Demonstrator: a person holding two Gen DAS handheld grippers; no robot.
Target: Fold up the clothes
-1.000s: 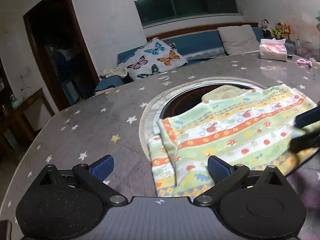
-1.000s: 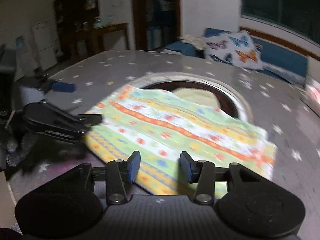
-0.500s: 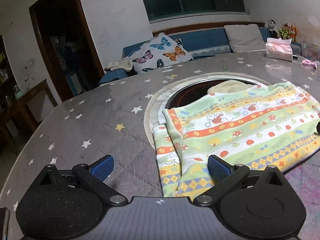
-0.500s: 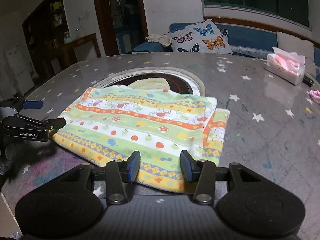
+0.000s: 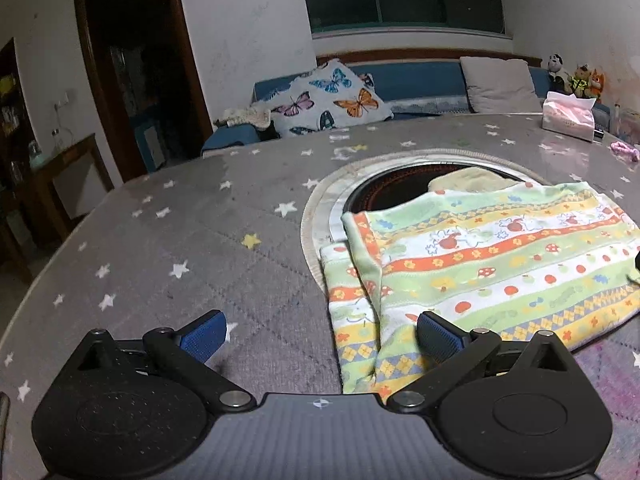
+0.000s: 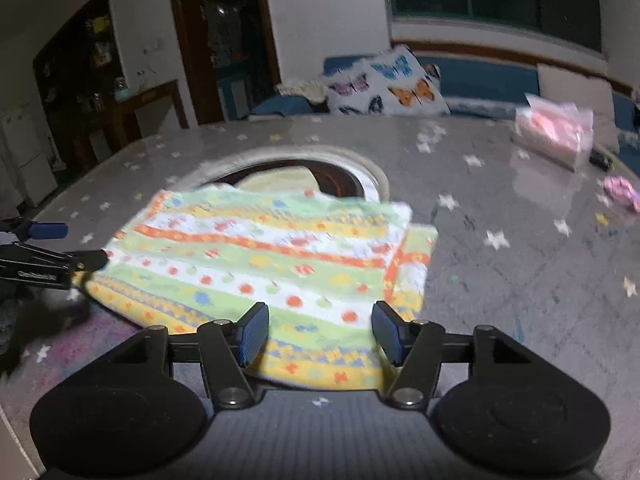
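Note:
A folded cloth with green, orange and yellow cartoon stripes (image 5: 488,264) lies on the grey star-patterned table, partly over the round recess. It also shows in the right wrist view (image 6: 272,256). My left gripper (image 5: 320,336) is open wide, low over the cloth's near left corner, with its right finger above the fabric. My right gripper (image 6: 320,334) is open over the cloth's near edge, holding nothing. The left gripper's fingers (image 6: 86,259) show at the cloth's left corner in the right wrist view.
The round dark recess (image 5: 400,188) in the table holds a pale yellow cloth (image 5: 464,178). A pink tissue pack (image 5: 568,118) and a small pink item (image 5: 624,150) sit at the far right. A sofa with a butterfly cushion (image 5: 332,100) is behind the table.
My right gripper has opened wider and swung round to the cloth's near edge. My left gripper has drawn back a little; the cloth lies flat and still.

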